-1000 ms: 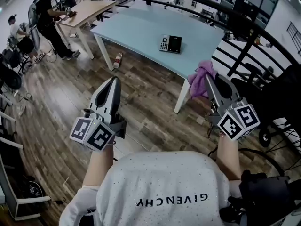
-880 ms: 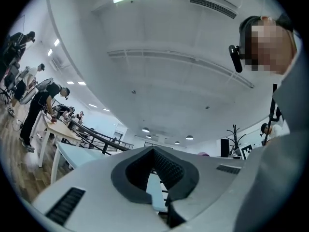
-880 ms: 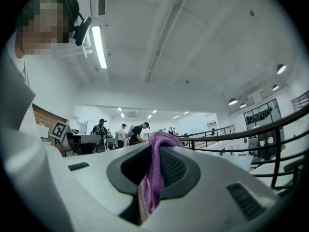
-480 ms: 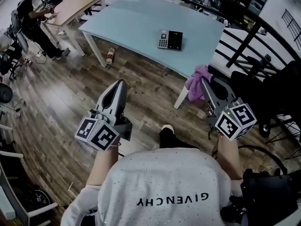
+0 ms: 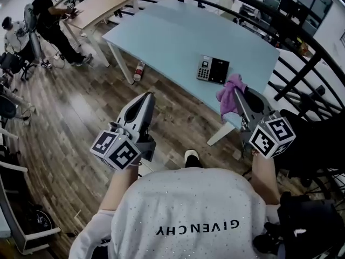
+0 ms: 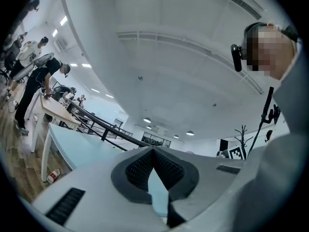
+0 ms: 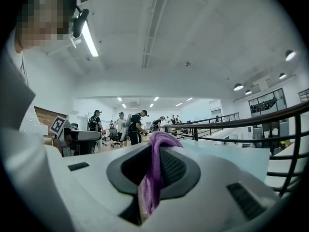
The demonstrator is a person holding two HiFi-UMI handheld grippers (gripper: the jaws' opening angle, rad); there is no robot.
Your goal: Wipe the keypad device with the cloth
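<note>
The keypad device (image 5: 212, 69), black with a grey key block, lies flat on the pale blue table (image 5: 167, 36) near its front right edge. My right gripper (image 5: 235, 95) is shut on the purple cloth (image 5: 229, 94), which hangs bunched from its tip just before the table edge, close to the device; the cloth (image 7: 155, 170) shows pinched between the jaws in the right gripper view. My left gripper (image 5: 144, 102) is shut and holds nothing, over the wooden floor left of the table leg. In the left gripper view its jaws (image 6: 154, 154) meet at the tip.
A bottle (image 5: 139, 70) lies on the floor by a white table leg. A second wooden table (image 5: 99, 7) stands at back left with people (image 5: 48, 20) around it. A black railing (image 5: 302, 53) curves behind and right of the table.
The table and device have come nearer in the head view. Both grippers moved forward, and the cloth now hangs right beside the device. A shoe shows below.
</note>
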